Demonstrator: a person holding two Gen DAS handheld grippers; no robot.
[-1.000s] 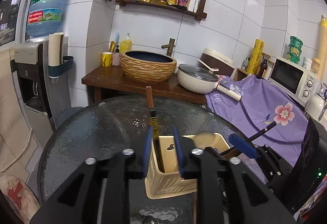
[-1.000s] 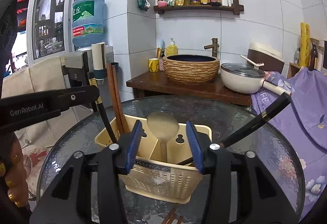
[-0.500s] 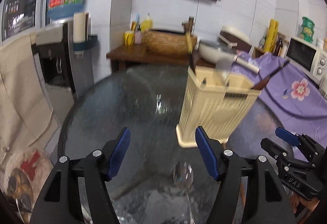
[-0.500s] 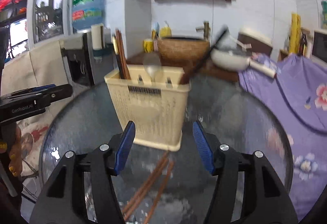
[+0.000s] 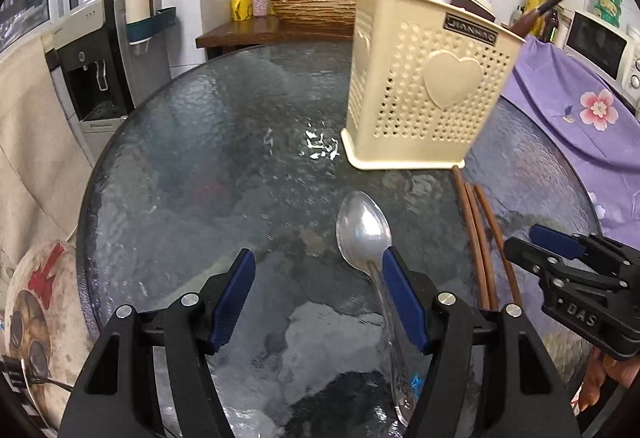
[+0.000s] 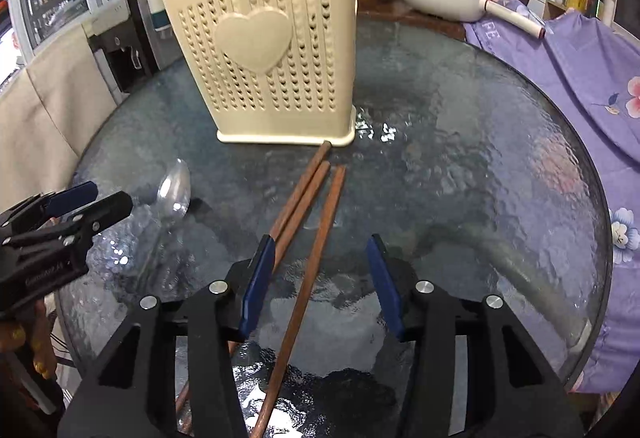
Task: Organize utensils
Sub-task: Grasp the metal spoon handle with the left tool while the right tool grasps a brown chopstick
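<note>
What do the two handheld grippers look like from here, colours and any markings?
Both are matte black plastic with silver screw heads at the joints and blue ribbed pads on the fingers. The left gripper carries small white lettering on its side, too blurred to read. The right gripper shows raised "DAS" lettering on its body. Bare fingers hold each handle; no cables or sleeves show.

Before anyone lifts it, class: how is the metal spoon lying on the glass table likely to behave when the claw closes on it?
The spoon looks polished and thin, so it may slip between the pads. It lies flat on the glass table, so getting under it could be awkward. It looks rigid, so it should not bend.
</note>
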